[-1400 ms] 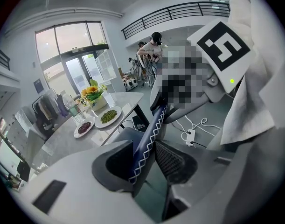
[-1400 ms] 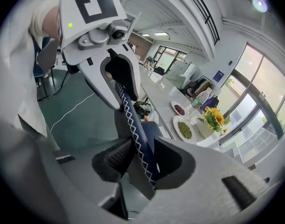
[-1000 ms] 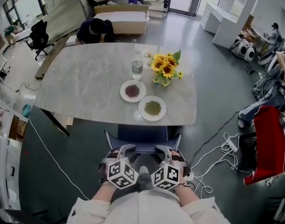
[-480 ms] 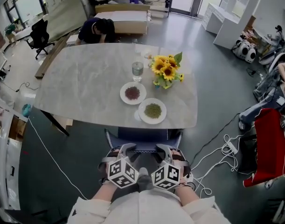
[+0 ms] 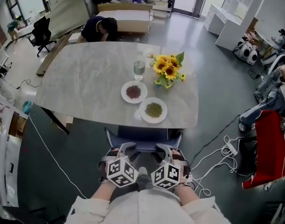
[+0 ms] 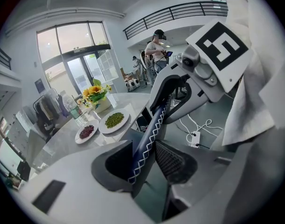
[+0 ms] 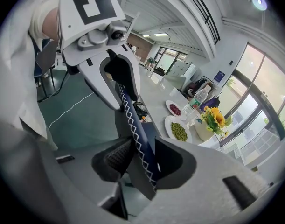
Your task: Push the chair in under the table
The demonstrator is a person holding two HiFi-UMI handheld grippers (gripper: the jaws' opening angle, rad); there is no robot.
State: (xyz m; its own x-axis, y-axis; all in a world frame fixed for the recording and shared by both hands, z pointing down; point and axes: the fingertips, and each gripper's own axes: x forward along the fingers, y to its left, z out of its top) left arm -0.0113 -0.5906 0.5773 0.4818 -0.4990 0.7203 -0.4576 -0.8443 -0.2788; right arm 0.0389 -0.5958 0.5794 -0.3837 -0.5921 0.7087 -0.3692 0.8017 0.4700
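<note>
Head view: the chair (image 5: 143, 134) stands at the near edge of the table (image 5: 86, 83), partly tucked under, with the left claw (image 5: 125, 149) and right claw (image 5: 163, 149) on its blue top edge. Left gripper view: the claw pinches that white-stitched edge. Right gripper view: the same pinch.

no legible text, labels, brands, numbers or signs, in any view

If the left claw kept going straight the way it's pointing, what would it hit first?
The chair back: it sits clamped between the jaws of the left gripper. Beyond that, probably the near edge of the table, though depth is hard to judge.
</note>
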